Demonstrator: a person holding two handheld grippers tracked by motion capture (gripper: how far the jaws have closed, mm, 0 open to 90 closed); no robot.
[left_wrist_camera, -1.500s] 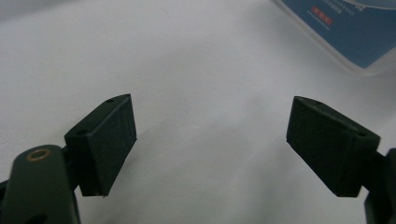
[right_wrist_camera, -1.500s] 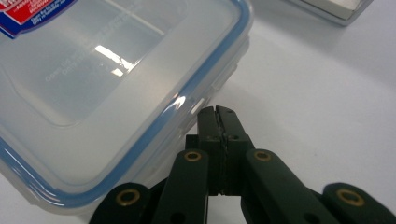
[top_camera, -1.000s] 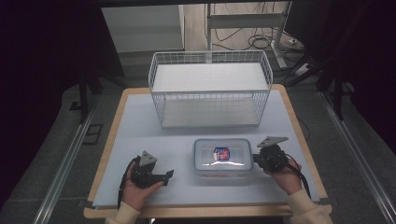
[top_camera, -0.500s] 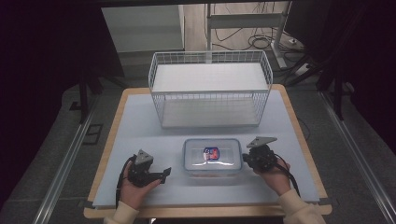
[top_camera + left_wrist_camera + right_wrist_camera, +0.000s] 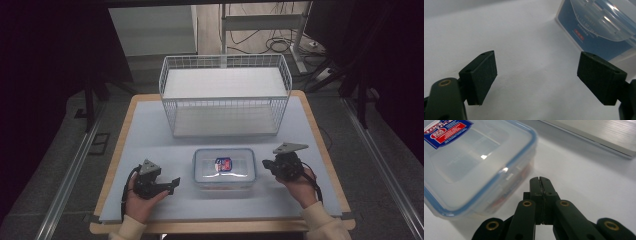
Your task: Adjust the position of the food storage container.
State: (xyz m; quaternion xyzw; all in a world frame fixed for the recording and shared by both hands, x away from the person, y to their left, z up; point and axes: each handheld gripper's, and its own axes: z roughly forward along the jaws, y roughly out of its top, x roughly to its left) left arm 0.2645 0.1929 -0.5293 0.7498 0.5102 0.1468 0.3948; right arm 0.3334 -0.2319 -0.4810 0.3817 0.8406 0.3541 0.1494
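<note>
Your counter (image 5: 150,135) carries a pale blue-grey mat with a light wooden edge showing around it. At the far side stands a white wire basket (image 5: 225,95), rectangular, with a fine grid of thin wires for walls and a flat white floor inside. It sits well apart from both of your hands and blocks nothing near you.

The clear plastic container (image 5: 223,168) lies on the near half of the counter, between your two hands and just in front of the basket. It is a rounded rectangle with a translucent lid, a blue seal line around the rim and a red, white and blue label (image 5: 223,163) on top. Something reddish shows through its side wall in the right gripper view, too blurred to name.

Your left hand-held gripper (image 5: 168,185) rests low on the counter to the left of the container, pointing toward it. Its two black jaws are spread wide, with bare mat between the flat, matte pads (image 5: 482,75), and nothing is held. In the left gripper view the container's corner (image 5: 599,27) sits beyond the far jaw, near but apart.

Your right hand-held gripper (image 5: 266,164) sits just beside the container's right end. Its jaws are pressed together, the two tips meeting in a thin seam (image 5: 540,185) with nothing between them. Whether the tips touch the container wall cannot be told. A ribbed metal rail (image 5: 599,132) runs past the counter's edge beyond them.
</note>
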